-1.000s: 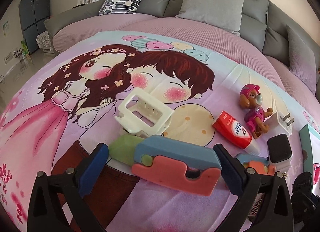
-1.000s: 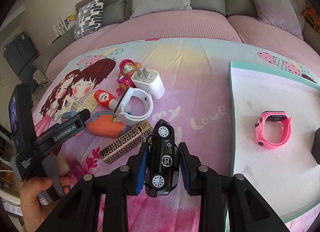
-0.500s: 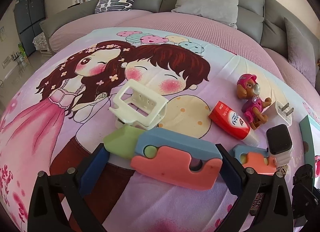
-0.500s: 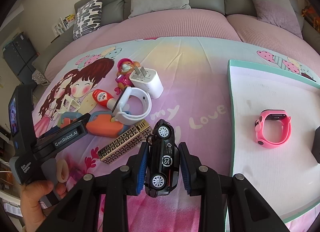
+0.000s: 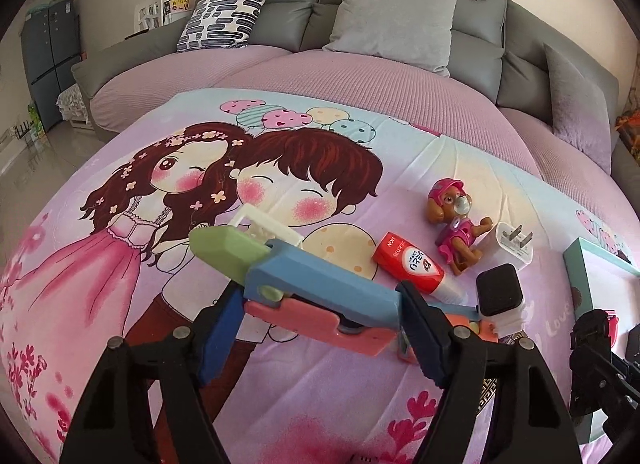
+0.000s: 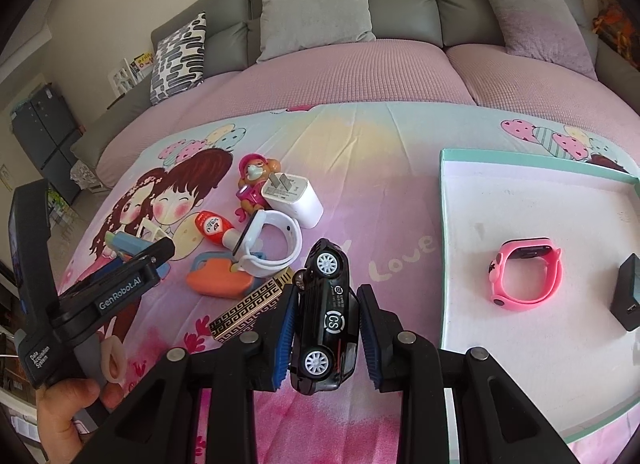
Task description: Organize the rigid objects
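My left gripper [image 5: 320,324] is shut on a blue, pink and green toy knife [image 5: 312,296] and holds it tilted above the cartoon bedsheet. It also shows in the right wrist view [image 6: 132,248]. My right gripper [image 6: 326,332] is shut on a black toy car [image 6: 326,312], held above the sheet just left of the teal-rimmed white tray [image 6: 444,248]. A pink watch [image 6: 524,276] and a black box [image 6: 630,292] lie in the tray.
On the sheet lie a white holder [image 5: 272,230], a red tube [image 5: 412,264], a dog figure [image 5: 456,216], a white charger [image 5: 510,250], a white watch [image 6: 272,244], an orange toy [image 6: 220,276] and a patterned box [image 6: 248,308]. The grey sofa [image 6: 400,4] is behind.
My left gripper closed on the toy knife and lifted it off the sheet, tilted. My right gripper kept the black car and barely moved.
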{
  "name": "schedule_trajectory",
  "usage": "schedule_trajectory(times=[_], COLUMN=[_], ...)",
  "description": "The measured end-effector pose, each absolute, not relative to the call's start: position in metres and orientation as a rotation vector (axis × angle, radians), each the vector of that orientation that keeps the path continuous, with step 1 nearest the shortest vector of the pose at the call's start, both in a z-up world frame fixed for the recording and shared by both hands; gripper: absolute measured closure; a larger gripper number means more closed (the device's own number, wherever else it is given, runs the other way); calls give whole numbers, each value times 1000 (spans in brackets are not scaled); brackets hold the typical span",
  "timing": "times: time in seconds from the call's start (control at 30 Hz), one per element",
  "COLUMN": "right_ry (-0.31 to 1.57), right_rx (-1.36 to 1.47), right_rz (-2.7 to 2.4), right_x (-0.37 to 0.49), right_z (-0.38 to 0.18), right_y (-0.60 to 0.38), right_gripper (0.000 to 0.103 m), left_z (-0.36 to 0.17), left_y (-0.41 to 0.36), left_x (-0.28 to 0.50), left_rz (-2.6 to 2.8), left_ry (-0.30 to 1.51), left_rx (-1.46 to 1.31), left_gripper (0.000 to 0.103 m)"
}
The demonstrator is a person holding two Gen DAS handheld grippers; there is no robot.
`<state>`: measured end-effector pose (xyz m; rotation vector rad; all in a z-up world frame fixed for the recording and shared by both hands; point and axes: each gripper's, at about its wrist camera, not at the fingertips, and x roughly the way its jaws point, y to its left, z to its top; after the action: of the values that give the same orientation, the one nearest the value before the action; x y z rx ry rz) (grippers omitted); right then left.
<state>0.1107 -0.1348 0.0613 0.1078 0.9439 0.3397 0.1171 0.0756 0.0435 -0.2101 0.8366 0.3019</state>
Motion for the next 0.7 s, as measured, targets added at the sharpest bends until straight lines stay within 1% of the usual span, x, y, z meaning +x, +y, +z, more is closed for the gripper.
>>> schedule_trajectory(times=[0.23, 0.53, 0.7], right_ry=[935, 820, 820], right_rx=[130, 159, 180], right_rz=[329, 248, 124], right_x=[113, 103, 106], right_z=[64, 103, 107], right_y=[-142, -178, -218], right_gripper=[71, 71, 71], left_z=[53, 110, 124], left_y=[70, 51, 19], left_x=[113, 95, 100], left_rz=[279, 227, 124], left_ry=[814, 680, 673], left_rx=[-205, -175, -162], left_gripper=[26, 26, 26])
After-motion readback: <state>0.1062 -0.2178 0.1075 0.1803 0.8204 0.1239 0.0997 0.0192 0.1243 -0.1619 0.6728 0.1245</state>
